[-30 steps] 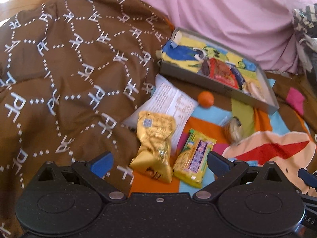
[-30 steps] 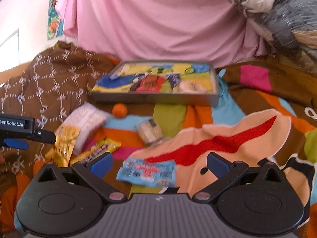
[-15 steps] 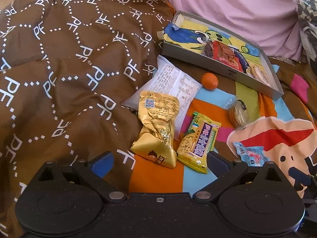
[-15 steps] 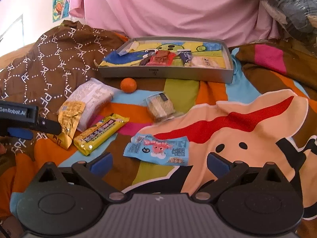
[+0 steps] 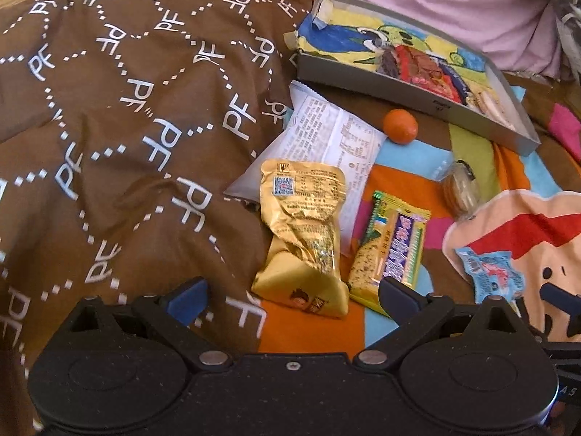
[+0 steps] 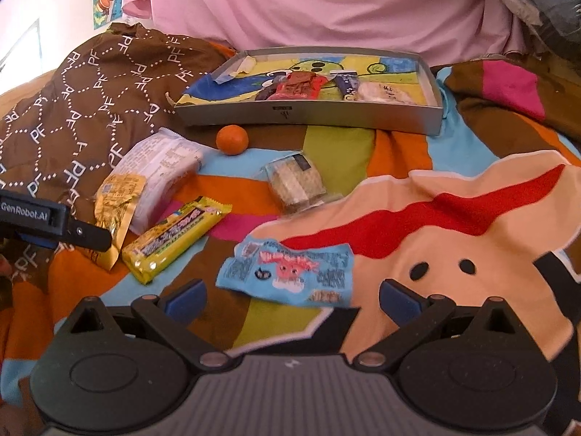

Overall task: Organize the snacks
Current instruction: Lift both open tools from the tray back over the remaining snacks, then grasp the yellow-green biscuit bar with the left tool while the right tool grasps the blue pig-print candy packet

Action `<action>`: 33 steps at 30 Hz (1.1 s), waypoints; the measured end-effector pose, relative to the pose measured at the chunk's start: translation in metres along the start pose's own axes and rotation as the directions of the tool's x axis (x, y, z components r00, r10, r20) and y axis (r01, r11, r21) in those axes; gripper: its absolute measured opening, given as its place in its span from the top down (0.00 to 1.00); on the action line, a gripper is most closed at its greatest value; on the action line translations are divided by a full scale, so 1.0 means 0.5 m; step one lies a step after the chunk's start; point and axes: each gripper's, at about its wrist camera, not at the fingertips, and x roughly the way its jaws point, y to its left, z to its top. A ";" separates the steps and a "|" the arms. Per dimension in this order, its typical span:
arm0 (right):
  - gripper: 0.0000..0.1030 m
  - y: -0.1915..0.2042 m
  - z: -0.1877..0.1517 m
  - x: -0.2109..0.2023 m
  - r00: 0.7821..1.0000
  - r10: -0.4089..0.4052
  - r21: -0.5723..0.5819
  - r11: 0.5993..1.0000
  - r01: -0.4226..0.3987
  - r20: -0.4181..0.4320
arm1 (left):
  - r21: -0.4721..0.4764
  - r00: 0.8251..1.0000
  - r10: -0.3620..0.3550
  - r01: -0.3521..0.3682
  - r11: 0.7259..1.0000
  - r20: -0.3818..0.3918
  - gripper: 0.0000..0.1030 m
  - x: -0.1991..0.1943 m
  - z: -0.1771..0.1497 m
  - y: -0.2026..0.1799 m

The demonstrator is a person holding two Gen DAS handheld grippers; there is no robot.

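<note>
**Two open grippers over snacks scattered on a bedspread**

Left wrist view: the left gripper (image 5: 290,296) sits at 6 o'clock, its blue-padded jaws spread wide and holding nothing. Between them lies a crumpled gold pouch (image 5: 303,236), its lower end nearest the gripper. Just beside it, toward 3 o'clock, lies a yellow bar (image 5: 392,247) with purple lettering. A white packet (image 5: 323,145) sits partly under the gold pouch, toward 12 o'clock. A small orange fruit (image 5: 400,126) rests beyond the packet, just in front of a grey tray (image 5: 483,125) at 1 o'clock — the tray already holds a red wrapper and pale snacks on a bright drawing. A clear-wrapped biscuit (image 5: 461,190) lies at 3 o'clock. Brown patterned fabric (image 5: 109,109) fills the 9 o'clock side.

Right wrist view: the right gripper (image 6: 292,299) is also wide open and empty. A light blue sachet (image 6: 290,272) lies flat on the colourful bedspread (image 6: 454,247) between its jaws, just ahead of the tips. The tray stands at 12 o'clock, a pink cloth (image 6: 326,3) behind it
</note>
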 end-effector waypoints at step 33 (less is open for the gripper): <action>0.11 -0.013 0.011 0.065 0.998 -0.011 -0.004 1.000 0.011 -0.056 | 0.376 0.985 -0.171 0.172 0.911 -0.036 0.15 0.048 0.028 -0.145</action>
